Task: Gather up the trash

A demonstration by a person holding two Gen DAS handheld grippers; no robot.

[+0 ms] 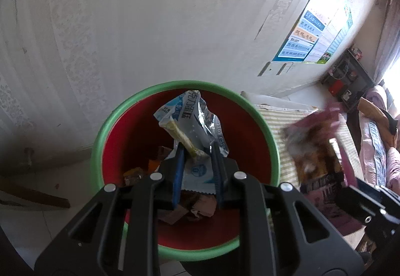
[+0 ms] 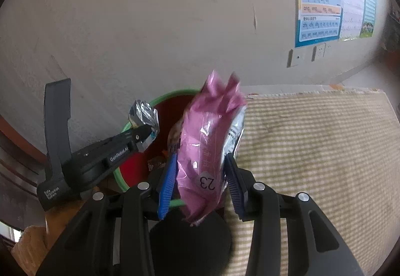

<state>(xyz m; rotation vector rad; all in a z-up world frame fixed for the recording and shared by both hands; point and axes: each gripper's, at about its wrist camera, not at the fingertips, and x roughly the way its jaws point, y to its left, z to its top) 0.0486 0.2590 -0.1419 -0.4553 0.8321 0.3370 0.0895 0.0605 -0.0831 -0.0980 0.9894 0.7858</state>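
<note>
Left tongs [image 1: 197, 158]: the blue pads pinch a white and blue snack wrapper [image 1: 190, 121], narrow gap, foil crumpled between them. The wrapper stands up from the pads toward 12 o'clock, directly over the mouth of the bin [image 1: 98, 141]. The bin has a green rim and a red inside. Brown and orange scraps [image 1: 197, 206] lie on its floor, seen at 6 o'clock under the wrapper.

Right tongs [image 2: 200, 176]: jaws set wider, pads pressed on either side of a pink snack bag [image 2: 207, 136]. The bag is upright, its torn top toward 12 o'clock, with a white sticker reading "23" low on its face. Silver lining shows along its 3 o'clock edge. In the right wrist view the bag covers part of the bin's rim; whether it hangs over the opening or just beside it I cannot tell.

From the right wrist view the left tongs come in from 9 o'clock, the wrapper's foil end sticking up above the rim. In the left wrist view the pink bag is a blur at 3 o'clock.

A striped beige mat [image 2: 312, 151] spreads at 3 o'clock of the bin. The wall [image 1: 150, 26] stands behind the bin, with a poster [image 2: 320, 3] at 1 o'clock.
</note>
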